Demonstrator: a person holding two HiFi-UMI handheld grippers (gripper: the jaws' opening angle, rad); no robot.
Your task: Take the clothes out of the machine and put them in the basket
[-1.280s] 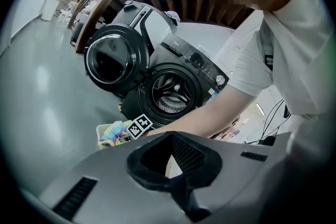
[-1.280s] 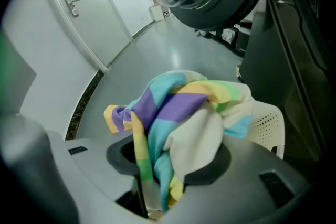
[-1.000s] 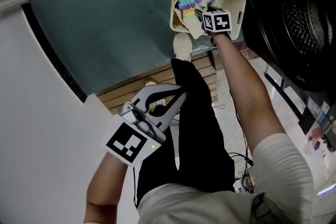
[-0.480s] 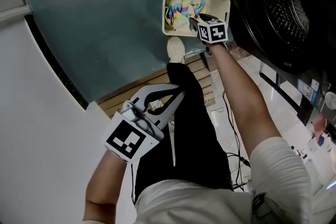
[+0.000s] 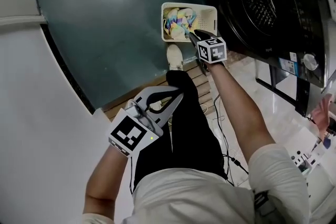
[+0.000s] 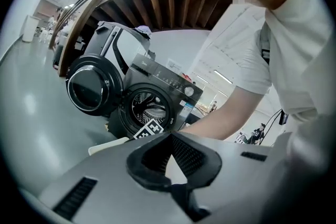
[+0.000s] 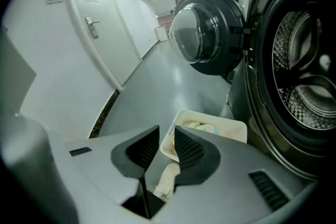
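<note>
Clothes [image 5: 177,21] pastel-striped, heaped in white basket [image 5: 209,19].

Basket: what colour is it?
The basket is cream-white; it shows best in the head view.

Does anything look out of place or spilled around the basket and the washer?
Nothing stands out. The basket sits upright on the floor beside the washer, clothes inside it, none spilled.
</note>
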